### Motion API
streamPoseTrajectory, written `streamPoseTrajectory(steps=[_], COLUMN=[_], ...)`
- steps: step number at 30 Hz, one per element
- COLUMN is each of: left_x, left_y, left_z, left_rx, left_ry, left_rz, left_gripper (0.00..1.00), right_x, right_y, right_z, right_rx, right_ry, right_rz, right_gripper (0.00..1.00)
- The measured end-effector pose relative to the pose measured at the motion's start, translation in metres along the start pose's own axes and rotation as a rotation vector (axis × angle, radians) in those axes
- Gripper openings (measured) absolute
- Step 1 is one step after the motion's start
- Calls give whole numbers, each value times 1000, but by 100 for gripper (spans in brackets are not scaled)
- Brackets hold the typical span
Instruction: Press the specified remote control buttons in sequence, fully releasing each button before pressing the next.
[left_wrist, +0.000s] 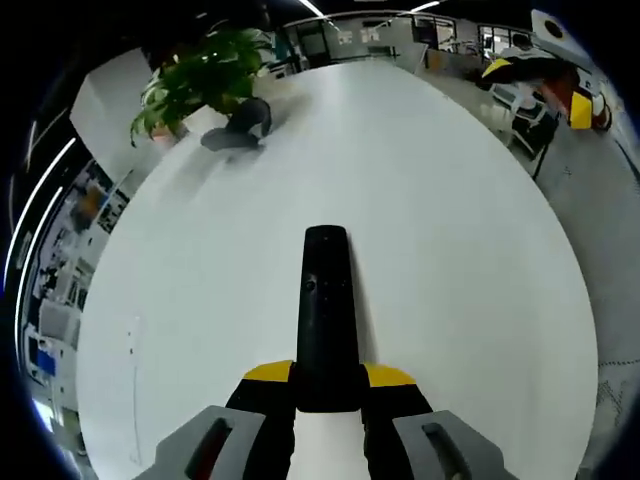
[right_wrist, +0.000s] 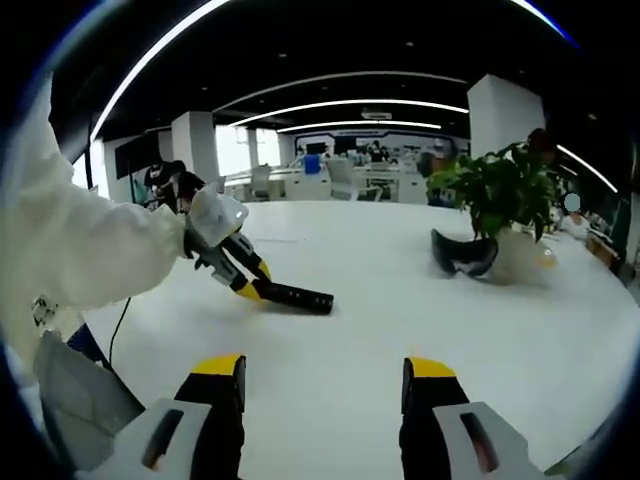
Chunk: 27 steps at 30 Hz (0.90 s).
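Observation:
A long black remote control (left_wrist: 326, 315) lies lengthwise on the white table (left_wrist: 450, 230), its near end clamped between the yellow-tipped jaws of my left gripper (left_wrist: 328, 378). In the right gripper view the same remote (right_wrist: 296, 297) sticks out from the left gripper (right_wrist: 252, 290), which a person in a white sleeve (right_wrist: 80, 250) holds at the left. My right gripper (right_wrist: 325, 385) hovers over the table nearer than the remote, its jaws wide apart with nothing between them.
A potted green plant (left_wrist: 195, 85) (right_wrist: 500, 195) stands at the far side of the table, with a dark headset-like object (left_wrist: 245, 122) (right_wrist: 462, 255) beside it. Office desks and chairs lie beyond the table edge.

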<state>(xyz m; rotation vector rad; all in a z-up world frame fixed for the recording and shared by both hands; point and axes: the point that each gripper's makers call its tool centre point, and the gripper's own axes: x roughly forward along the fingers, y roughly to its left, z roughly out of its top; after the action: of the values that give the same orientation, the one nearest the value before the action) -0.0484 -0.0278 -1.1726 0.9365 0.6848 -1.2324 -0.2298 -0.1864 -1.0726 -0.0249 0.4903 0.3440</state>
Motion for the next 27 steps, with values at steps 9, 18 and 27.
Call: streamPoseTrajectory(steps=[9, 18, 27], left_x=[7, 11, 17], left_y=[32, 62, 79], left_z=[-5, -9, -11], left_rx=[32, 59, 51], left_ry=[36, 63, 69], left_rz=[3, 4, 18], left_gripper=[23, 23, 24], right_x=[1, 1, 0], right_y=[0, -1, -2], right_z=[-3, -5, -5], right_rx=[-1, 1, 11], right_ry=[16, 27, 25], right_rz=[-1, -9, -15], right_gripper=[61, 60, 59])
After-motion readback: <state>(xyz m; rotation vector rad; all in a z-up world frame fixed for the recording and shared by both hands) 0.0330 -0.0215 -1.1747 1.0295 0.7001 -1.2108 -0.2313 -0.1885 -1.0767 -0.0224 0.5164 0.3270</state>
